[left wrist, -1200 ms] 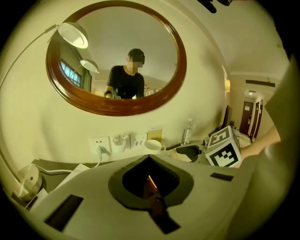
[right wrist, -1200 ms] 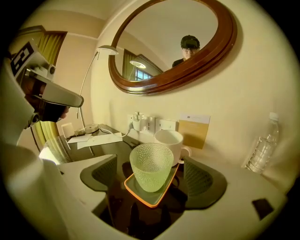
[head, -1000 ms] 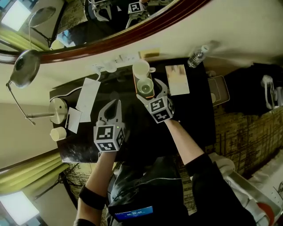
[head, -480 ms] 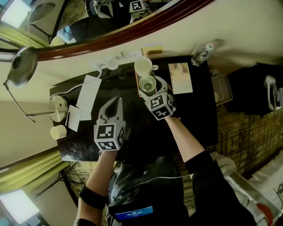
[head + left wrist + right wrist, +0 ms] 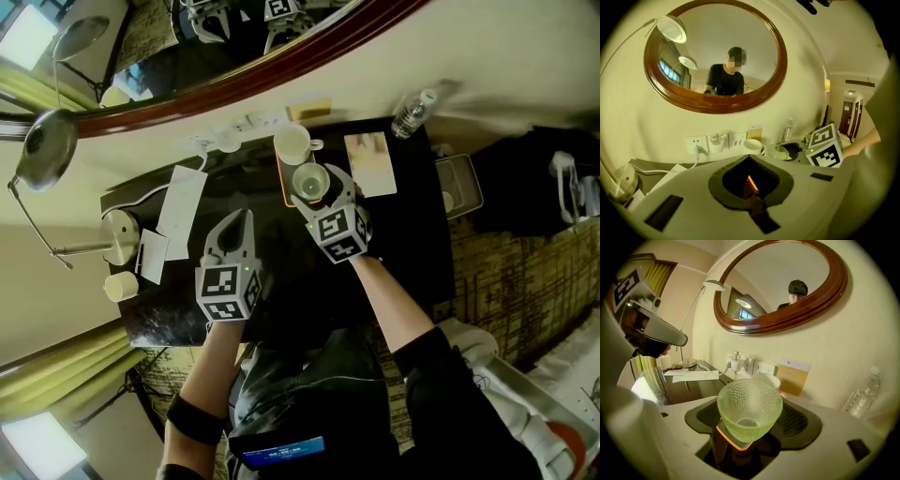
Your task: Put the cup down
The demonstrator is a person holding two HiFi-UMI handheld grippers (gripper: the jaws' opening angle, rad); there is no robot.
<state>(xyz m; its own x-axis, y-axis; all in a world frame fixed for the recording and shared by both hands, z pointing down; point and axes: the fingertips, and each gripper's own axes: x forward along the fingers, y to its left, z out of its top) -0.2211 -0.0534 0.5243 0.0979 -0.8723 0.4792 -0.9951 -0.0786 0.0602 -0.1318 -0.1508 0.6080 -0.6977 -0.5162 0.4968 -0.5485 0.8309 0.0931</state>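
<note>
Above tray (image 5: 282, 184), right tongs (image 5: 320, 194) just clasped cup (image 5: 749, 409)

The dark bench (image 5: 412, 239) runs along the wall. Left of the left gripper (image 5: 244, 216) lie white papers (image 5: 180, 202), a small card (image 5: 150, 255), a round lamp base (image 5: 120, 230) and, at the bench's edge, a short pale cylinder (image 5: 122, 286). Ahead and to its right lies an orange-rimmed tray (image 5: 282, 185), with a white mug (image 5: 292, 145) at its far end; whether the mug stands on the tray is unclear. Further right lies a pale leaflet (image 5: 368, 164), and a water bottle (image 5: 411, 114) stands at the far corner.
</note>
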